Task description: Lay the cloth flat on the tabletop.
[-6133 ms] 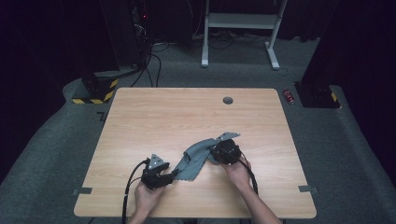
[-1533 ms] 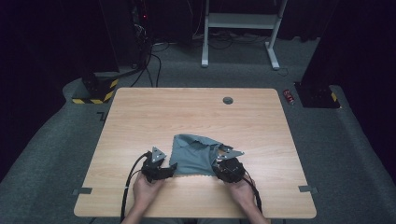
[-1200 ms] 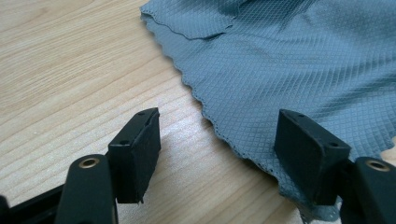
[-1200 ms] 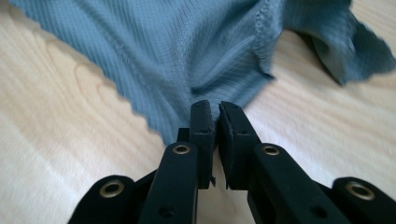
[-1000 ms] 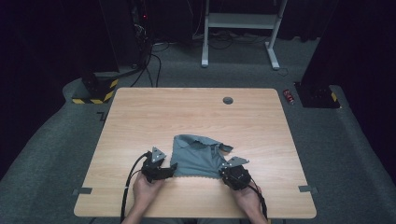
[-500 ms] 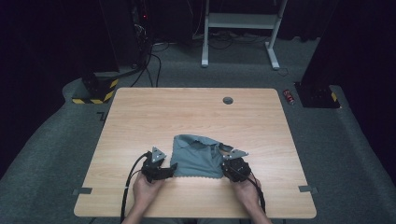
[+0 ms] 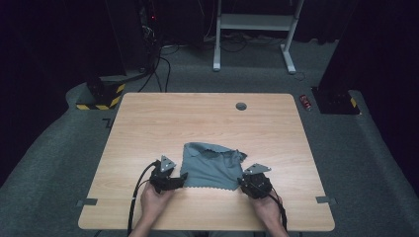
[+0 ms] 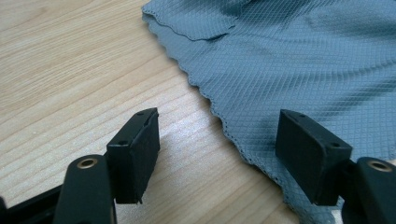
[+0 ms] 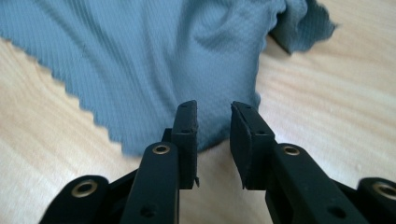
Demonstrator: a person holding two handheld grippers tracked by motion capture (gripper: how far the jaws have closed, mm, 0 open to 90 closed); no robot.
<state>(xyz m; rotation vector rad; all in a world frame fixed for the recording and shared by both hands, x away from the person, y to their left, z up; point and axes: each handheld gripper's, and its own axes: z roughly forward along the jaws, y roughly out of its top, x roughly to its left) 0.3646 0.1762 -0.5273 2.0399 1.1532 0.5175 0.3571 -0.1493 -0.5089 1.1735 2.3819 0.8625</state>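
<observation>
One grey cloth (image 7: 210, 167) spread on the surface (image 7: 163, 123), two claws at its near corners

The cloth lies flat near the front edge, its far right corner rumpled. The left claw (image 8: 217, 154) stands wide, straddling the cloth's scalloped edge without pressing it. The right claw (image 9: 212, 140) is narrow; its jaws have just been opening, the corner lying beyond the pads, gripped by nothing. Spreading looks finished; the next move likely calls for regripping both near corners to fold.
</observation>
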